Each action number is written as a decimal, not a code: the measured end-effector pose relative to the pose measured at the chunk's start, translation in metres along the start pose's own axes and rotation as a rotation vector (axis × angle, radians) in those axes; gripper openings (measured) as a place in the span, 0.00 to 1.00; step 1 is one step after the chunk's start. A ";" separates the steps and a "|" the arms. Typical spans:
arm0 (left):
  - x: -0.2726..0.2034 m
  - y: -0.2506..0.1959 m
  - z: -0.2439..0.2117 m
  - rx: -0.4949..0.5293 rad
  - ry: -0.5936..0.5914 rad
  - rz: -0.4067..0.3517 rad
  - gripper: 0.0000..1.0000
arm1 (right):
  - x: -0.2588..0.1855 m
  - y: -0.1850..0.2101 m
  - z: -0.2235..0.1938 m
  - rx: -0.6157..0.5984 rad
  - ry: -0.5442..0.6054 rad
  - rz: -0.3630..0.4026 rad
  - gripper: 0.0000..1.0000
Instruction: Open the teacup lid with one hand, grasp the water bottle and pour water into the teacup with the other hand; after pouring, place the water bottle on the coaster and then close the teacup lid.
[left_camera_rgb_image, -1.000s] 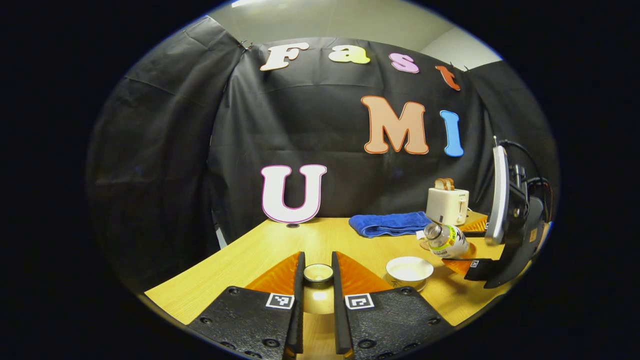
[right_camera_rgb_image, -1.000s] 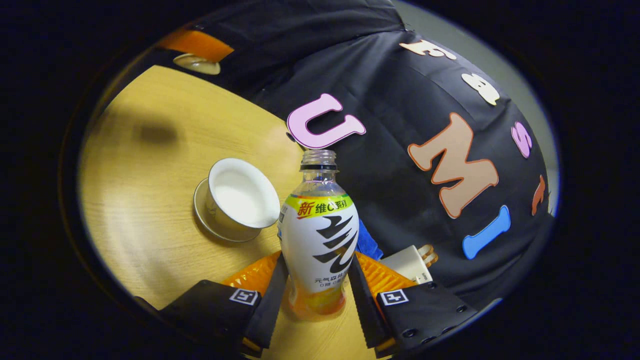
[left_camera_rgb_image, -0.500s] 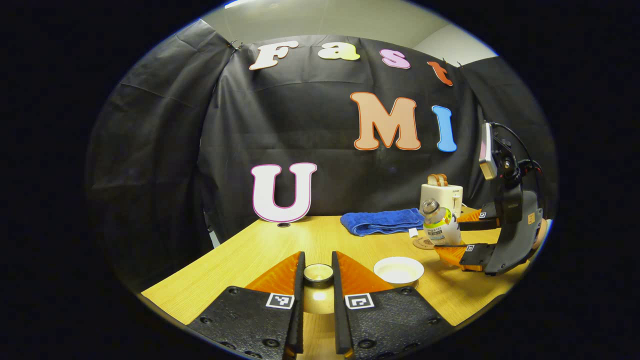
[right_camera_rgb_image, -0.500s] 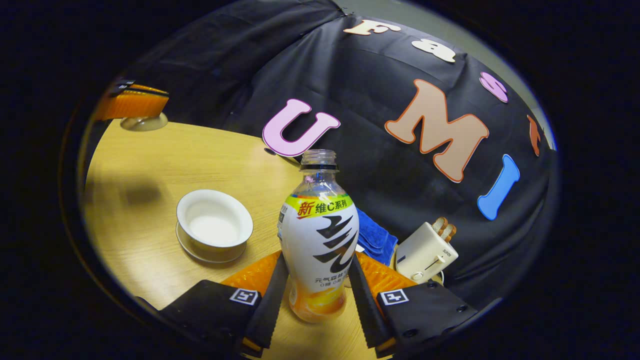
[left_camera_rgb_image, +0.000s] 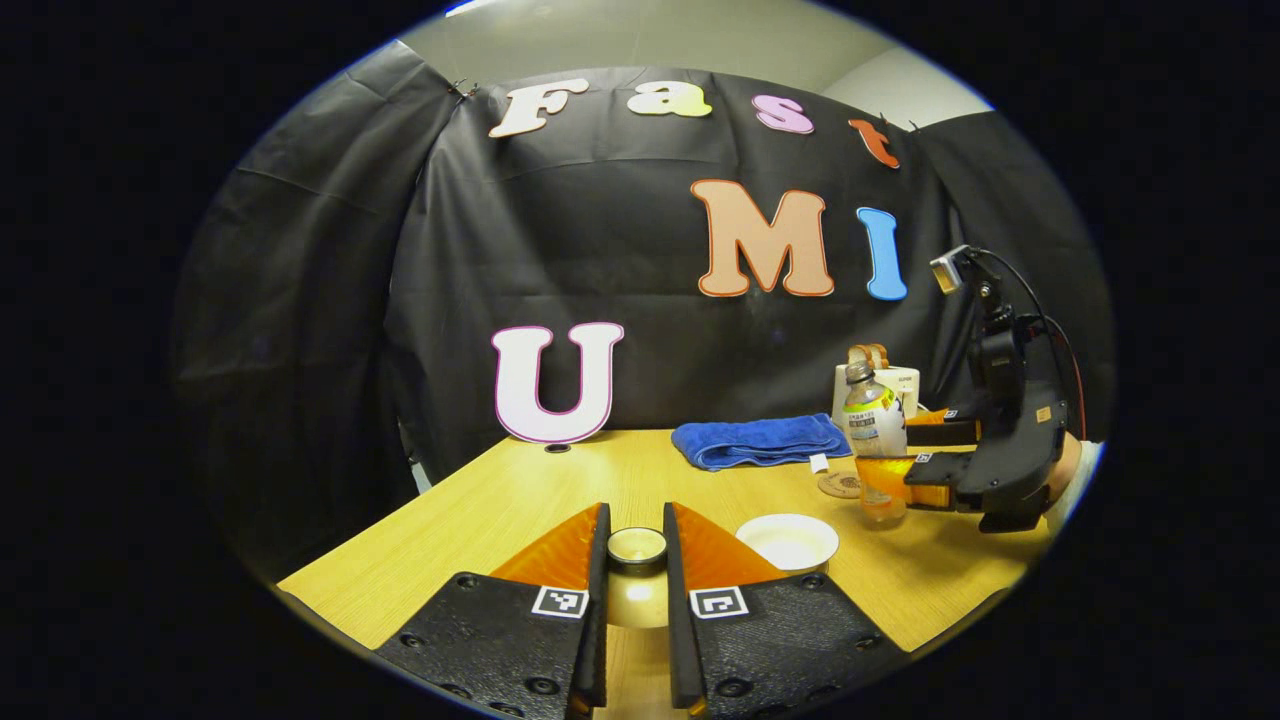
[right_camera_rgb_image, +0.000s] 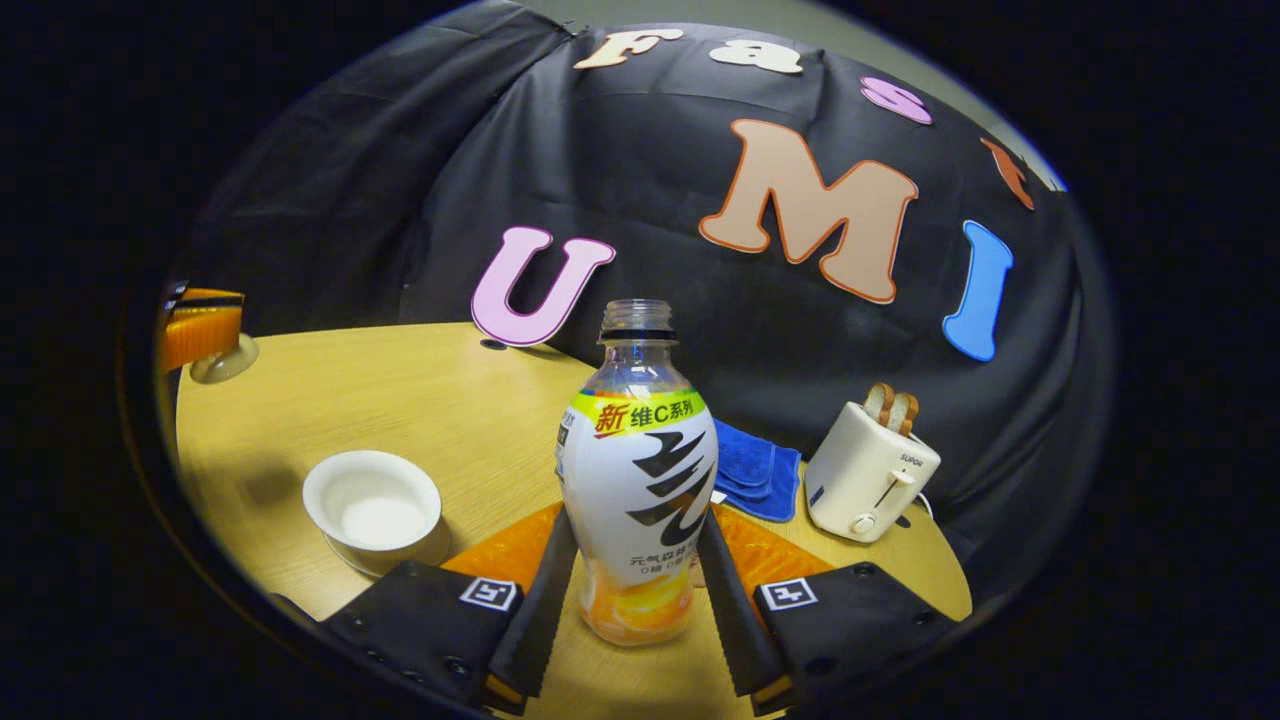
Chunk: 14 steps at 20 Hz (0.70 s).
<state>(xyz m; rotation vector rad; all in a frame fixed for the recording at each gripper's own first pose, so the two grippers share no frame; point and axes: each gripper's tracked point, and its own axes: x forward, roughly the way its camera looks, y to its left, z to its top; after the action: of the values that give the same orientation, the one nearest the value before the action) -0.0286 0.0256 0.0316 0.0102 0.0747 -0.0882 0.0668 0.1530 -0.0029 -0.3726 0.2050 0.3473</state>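
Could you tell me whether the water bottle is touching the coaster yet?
Apart. In the left gripper view the water bottle, held by the right gripper, sits beside the coaster, bare tabletop between them.

Light wood worktop (left_camera_rgb_image: 500, 510), curved near edge. Teacup (left_camera_rgb_image: 787, 541) on saucer near front edge, uncovered. Round coaster (left_camera_rgb_image: 839, 485) behind it. Folded blue towel (left_camera_rgb_image: 757, 443) along back edge; white toaster (right_camera_rgb_image: 868, 474) at back right corner, beside towel.

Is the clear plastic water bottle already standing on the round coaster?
No. In the left gripper view the clear plastic water bottle is held in the right gripper, beside the round coaster, not on it.
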 end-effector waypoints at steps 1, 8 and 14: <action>0.000 -0.001 0.000 0.002 0.001 -0.001 0.22 | 0.004 -0.005 0.000 0.018 -0.006 -0.011 0.72; 0.003 -0.002 -0.005 0.004 0.013 -0.008 0.22 | 0.035 -0.034 0.007 0.130 -0.066 -0.084 0.73; 0.004 -0.003 -0.010 -0.008 0.020 -0.014 0.23 | 0.065 -0.052 0.007 0.243 -0.098 -0.122 0.73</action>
<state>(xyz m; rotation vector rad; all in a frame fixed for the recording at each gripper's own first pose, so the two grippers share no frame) -0.0254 0.0222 0.0217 0.0022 0.0952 -0.1015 0.1464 0.1287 0.0033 -0.1273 0.1256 0.2166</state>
